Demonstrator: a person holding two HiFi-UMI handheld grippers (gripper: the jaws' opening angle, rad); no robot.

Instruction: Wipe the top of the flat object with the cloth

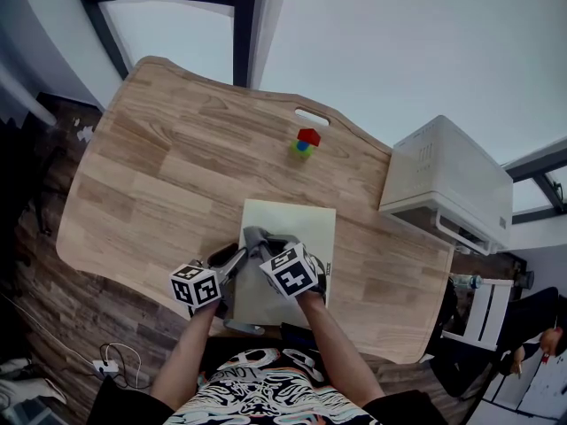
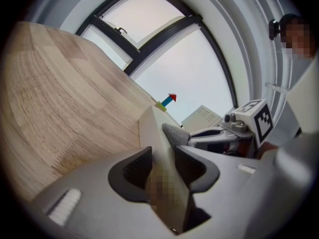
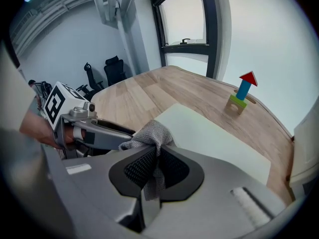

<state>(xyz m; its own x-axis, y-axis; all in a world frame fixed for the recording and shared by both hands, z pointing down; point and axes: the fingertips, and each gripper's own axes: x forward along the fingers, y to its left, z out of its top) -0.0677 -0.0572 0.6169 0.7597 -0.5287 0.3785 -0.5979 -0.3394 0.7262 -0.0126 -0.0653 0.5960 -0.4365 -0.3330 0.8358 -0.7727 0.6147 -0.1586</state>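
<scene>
On wooden table [image 1: 159, 166] | cream flat board [image 1: 297, 221]; grey knitted cloth [image 3: 152, 131]

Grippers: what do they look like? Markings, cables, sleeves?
The left tongs and right tongs have grey moulded bodies with black textured pads. Each carries a white cube of black square markers. No cables on them. The person wears a short-sleeved dark printed shirt.

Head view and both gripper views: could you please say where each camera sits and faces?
Head view: on the head, steeply down at table, board, left gripper, right gripper, forearms.
Left gripper view: on that gripper, along jaws clamping the board's edge, toward windows.
Right gripper view: on that gripper, along jaws pinching the cloth, across the board.
Shared: board, block toy.
</scene>
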